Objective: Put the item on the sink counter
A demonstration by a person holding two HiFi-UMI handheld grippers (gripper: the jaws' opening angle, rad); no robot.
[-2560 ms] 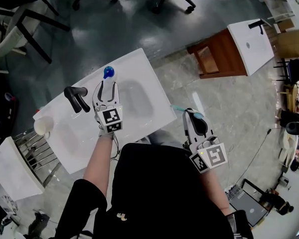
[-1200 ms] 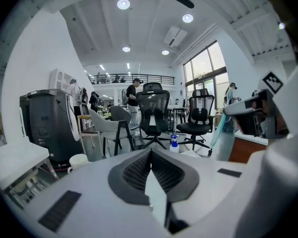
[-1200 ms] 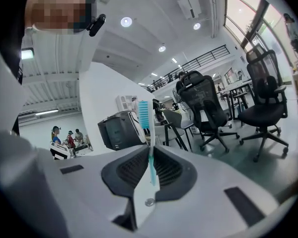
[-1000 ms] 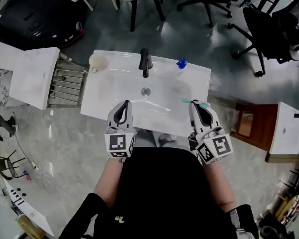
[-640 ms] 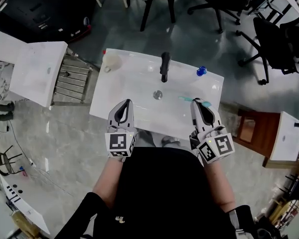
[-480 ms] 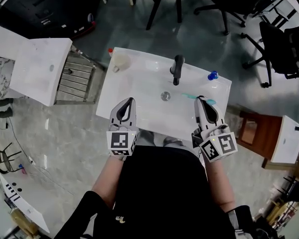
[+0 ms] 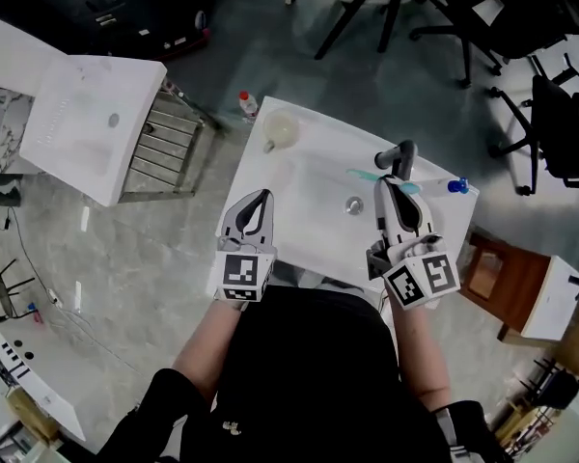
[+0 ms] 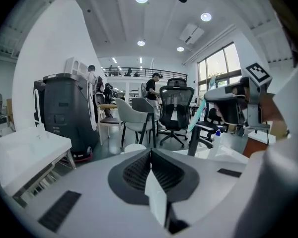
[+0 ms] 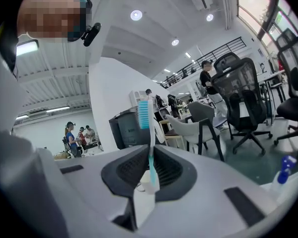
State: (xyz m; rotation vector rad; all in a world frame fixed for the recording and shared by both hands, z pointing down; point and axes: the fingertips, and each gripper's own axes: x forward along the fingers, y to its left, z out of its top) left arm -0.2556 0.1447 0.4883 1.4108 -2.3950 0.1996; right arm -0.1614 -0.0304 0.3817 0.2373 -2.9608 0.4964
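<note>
Right gripper [image 7: 396,189] clamped on the handle of a toothbrush [image 7: 365,175], whose bristled head sticks out beyond the fingertips, over the sink [image 7: 304,143] and just short of the faucet [image 7: 398,155]. Left gripper [image 7: 259,201] closed on nothing, at the sink's near edge.

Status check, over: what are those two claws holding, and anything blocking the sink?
Right gripper shut on toothbrush, not yet set down. Left gripper shut, empty. Faucet stands right by the brush, on the sink counter.

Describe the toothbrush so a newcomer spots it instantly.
Find the white sink counter with the black faucet. Over its basin, the right gripper clamps a teal toothbrush crosswise. It's the only slim teal stick; the cup and blue-capped bottle stand on the counter.
</note>
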